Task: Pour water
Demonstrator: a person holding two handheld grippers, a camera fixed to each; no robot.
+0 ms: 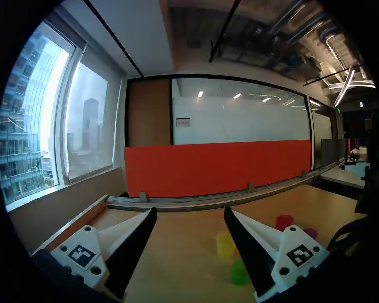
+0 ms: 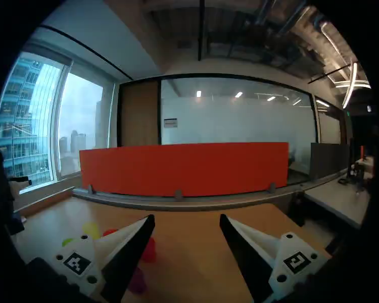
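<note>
Approach seems the step: left gripper (image 1: 189,209) and right gripper (image 2: 186,217) hover spread and empty over the table (image 1: 189,255), with yellow cup (image 1: 223,244) and green cup (image 1: 237,272) near, between them, awaiting a grasp on 1.

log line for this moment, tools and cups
left tool: open, empty | right tool: open, empty | yellow cup, green cup, red cup: upright on table
</note>
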